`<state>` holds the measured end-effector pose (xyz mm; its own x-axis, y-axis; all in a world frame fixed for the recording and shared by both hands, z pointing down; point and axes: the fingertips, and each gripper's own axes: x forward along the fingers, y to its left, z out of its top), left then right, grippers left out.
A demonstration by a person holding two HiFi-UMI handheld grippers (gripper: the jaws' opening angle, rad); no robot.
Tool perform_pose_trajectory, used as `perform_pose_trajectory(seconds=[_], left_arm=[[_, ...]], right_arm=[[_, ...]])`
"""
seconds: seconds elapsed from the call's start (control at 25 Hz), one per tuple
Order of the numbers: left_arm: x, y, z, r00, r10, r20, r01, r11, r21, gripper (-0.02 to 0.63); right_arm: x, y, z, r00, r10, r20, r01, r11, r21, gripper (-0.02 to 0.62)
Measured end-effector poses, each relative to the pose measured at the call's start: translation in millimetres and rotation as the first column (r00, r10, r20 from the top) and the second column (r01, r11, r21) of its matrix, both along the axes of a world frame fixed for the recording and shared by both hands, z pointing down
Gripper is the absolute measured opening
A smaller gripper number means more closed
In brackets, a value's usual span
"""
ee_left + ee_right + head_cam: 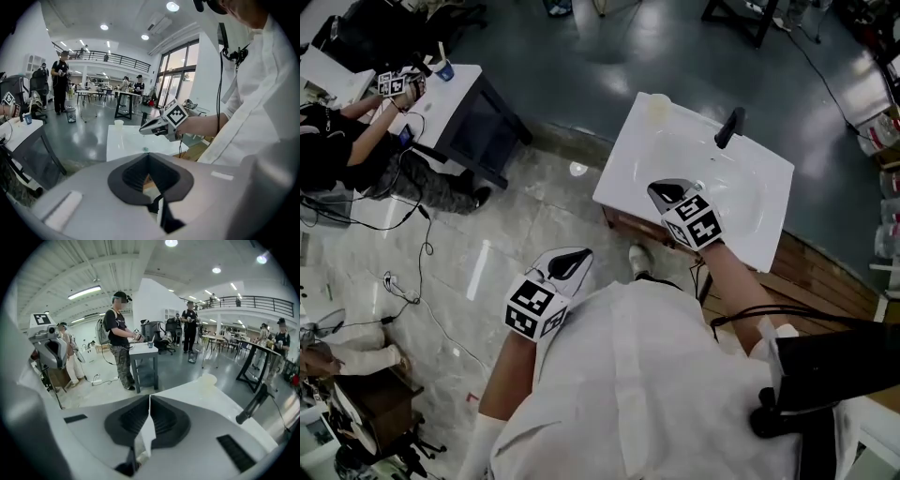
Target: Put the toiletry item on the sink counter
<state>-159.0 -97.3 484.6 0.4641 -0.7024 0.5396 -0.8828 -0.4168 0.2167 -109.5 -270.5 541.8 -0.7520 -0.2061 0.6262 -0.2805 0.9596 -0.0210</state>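
Observation:
A white sink counter (pixel 628 169) with a black faucet (pixel 729 127) stands ahead of me. On its far left corner sits a small pale cup-like item (pixel 657 107), also seen as a pale cup (pixel 119 123) in the left gripper view and as a pale round shape (pixel 207 379) in the right gripper view. My right gripper (pixel 661 190) hovers over the basin, shut with nothing between its jaws (pixel 150 397). My left gripper (pixel 581 257) hangs over the floor, left of the counter, also shut and empty (pixel 148 155).
A person sits at a white table (pixel 464 89) at the far left. Cables (pixel 417 277) trail over the marble floor. A wooden platform (pixel 825 272) runs under the counter's right side. Several people stand among tables in the hall behind.

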Motion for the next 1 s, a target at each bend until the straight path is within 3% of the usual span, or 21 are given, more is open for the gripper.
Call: perform_pose_trajectory(seconds=[0.16,0.52,1.0], left_arm=[[9.4,22.4,-3.4,0.999,0.049,0.018,-0.049,0.998,0.025,0.006],[26.9,73.5,-2.4,0.991,0.130,-0.003,-0.130,0.991,0.034,0.006],[52.4,100.4,-3.8,0.980,0.196,-0.030,-0.195,0.980,0.046,0.006]], right_arm=[[13.3,51.4,-4.7,0.999,0.010,0.043,-0.008,0.999,-0.041,0.009],[40.3,141.6,-18.1,0.997,0.041,0.072,-0.038,0.999,-0.033,0.006],[53.0,215.8,-22.4,0.997,0.019,0.074,-0.017,1.000,-0.022,0.006]])
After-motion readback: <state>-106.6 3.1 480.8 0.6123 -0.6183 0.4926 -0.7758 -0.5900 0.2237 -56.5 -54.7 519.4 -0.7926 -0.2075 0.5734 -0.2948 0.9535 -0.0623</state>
